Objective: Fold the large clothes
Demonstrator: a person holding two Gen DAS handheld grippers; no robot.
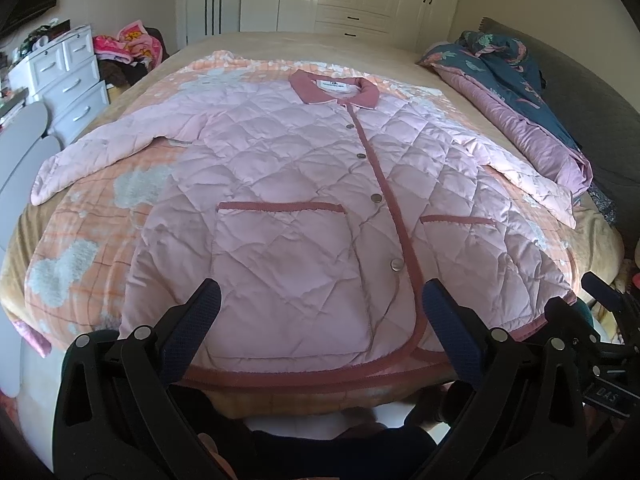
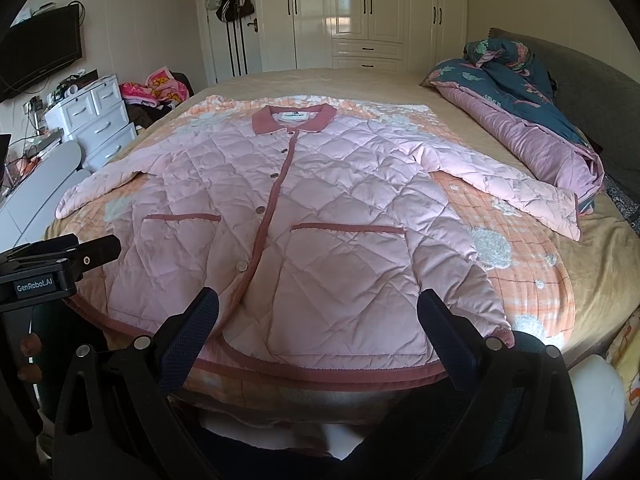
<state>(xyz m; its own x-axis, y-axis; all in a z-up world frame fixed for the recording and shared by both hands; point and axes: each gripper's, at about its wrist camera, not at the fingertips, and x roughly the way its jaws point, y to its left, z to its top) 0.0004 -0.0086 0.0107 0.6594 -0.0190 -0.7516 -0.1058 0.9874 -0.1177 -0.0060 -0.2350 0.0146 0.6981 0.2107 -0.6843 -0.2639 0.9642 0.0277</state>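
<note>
A pink quilted jacket (image 1: 296, 184) with a darker pink collar, trim and pockets lies flat, front up and buttoned, on the bed, sleeves spread to both sides; it also shows in the right wrist view (image 2: 320, 216). My left gripper (image 1: 320, 296) is open and empty, above the jacket's bottom hem near its left pocket. My right gripper (image 2: 318, 300) is open and empty, above the hem near the right pocket. The right gripper's body shows at the right edge of the left wrist view (image 1: 608, 320); the left gripper's body shows at the left edge of the right wrist view (image 2: 52, 268).
An orange checked blanket (image 1: 80, 232) lies under the jacket on the tan bed (image 2: 592, 248). A rolled dark floral quilt (image 2: 516, 92) lies at the right by the grey headboard. White drawers (image 2: 96, 120) and piled clothes stand left; wardrobes stand behind.
</note>
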